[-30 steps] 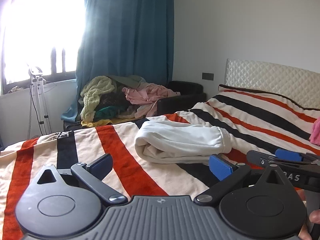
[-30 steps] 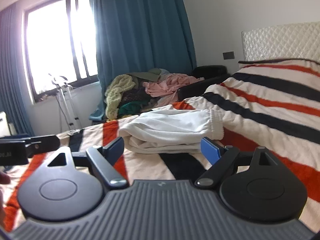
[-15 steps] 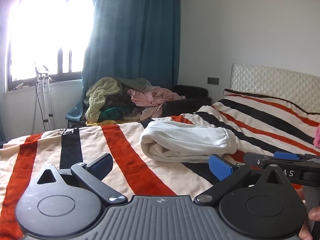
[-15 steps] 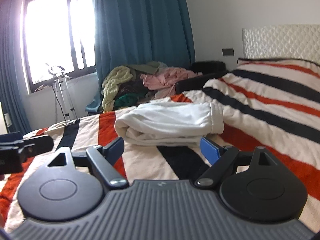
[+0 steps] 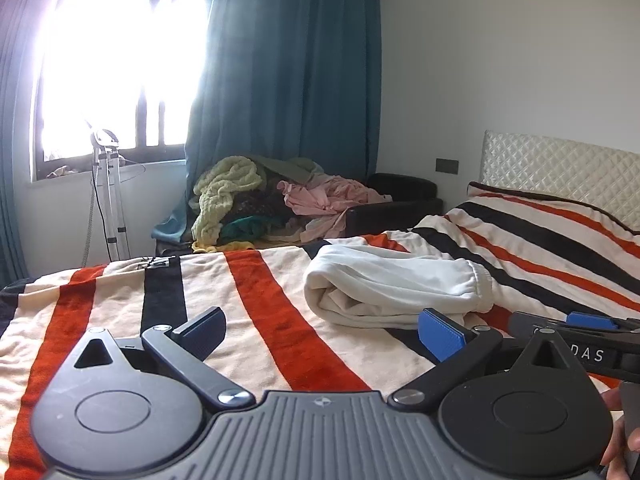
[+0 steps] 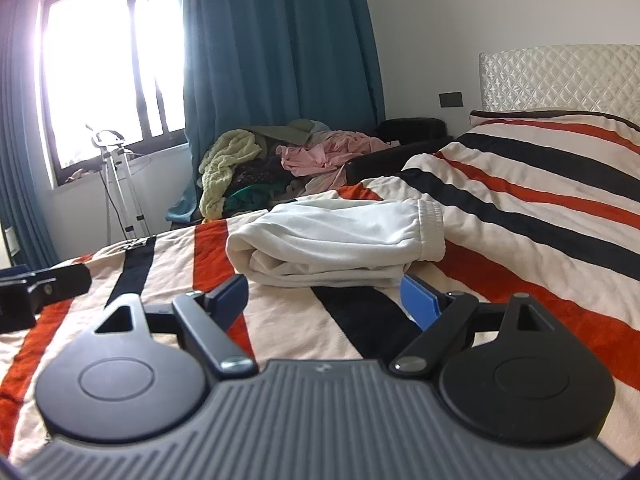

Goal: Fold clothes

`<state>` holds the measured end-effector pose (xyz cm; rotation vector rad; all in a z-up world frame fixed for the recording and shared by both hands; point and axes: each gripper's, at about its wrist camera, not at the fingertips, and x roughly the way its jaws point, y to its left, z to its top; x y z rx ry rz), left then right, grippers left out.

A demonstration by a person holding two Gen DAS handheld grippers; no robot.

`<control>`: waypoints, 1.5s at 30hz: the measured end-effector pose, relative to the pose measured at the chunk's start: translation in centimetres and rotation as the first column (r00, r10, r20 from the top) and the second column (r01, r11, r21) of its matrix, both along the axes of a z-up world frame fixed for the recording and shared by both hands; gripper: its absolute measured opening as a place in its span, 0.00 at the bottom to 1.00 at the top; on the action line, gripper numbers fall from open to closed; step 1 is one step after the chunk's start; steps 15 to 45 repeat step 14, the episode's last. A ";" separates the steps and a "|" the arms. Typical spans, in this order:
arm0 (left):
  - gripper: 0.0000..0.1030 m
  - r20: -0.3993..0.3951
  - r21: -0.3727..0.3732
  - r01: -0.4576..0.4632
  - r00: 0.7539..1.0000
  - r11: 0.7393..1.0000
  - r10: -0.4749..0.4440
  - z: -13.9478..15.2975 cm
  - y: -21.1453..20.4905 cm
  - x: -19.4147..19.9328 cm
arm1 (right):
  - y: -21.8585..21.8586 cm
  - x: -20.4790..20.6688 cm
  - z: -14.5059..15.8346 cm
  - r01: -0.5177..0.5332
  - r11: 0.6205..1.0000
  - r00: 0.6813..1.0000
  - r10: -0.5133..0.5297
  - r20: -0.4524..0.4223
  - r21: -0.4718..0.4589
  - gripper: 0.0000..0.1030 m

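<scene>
A folded white garment (image 5: 394,284) (image 6: 336,236) with a ribbed cuff on its right end lies on the striped bed cover (image 5: 260,308) (image 6: 520,216). My left gripper (image 5: 322,334) hovers open just short of it, nothing between its blue pads. My right gripper (image 6: 324,298) is open too, close in front of the garment's near edge. In the left wrist view the right gripper (image 5: 576,326) shows at the right edge, held by a hand (image 5: 624,440). The left gripper (image 6: 40,288) pokes in at the left of the right wrist view.
A heap of unfolded clothes (image 5: 276,200) (image 6: 280,160), green, pink and dark, lies on a dark sofa (image 5: 400,196) beyond the bed's far edge. A teal curtain (image 5: 288,72), a bright window and a white stand (image 5: 108,192) are behind. A quilted headboard (image 6: 560,76) stands at the right.
Both grippers have tilted and lifted slightly, so the garment sits lower in both views. Both stay open and the garment has not moved.
</scene>
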<state>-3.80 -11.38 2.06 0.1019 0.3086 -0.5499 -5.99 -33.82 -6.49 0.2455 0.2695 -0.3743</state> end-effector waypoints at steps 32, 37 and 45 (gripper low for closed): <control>1.00 0.002 0.009 -0.019 1.000 1.000 0.019 0.0 0.2 -0.3 | 0.4 0.0 -0.1 0.004 1.000 1.000 -0.004 -0.006 -0.009 0.82; 1.00 0.002 0.009 -0.019 1.000 1.000 0.019 0.0 0.2 -0.3 | 0.4 0.0 -0.1 0.004 1.000 1.000 -0.004 -0.006 -0.009 0.82; 1.00 0.002 0.009 -0.019 1.000 1.000 0.019 0.0 0.2 -0.3 | 0.4 0.0 -0.1 0.004 1.000 1.000 -0.004 -0.006 -0.009 0.82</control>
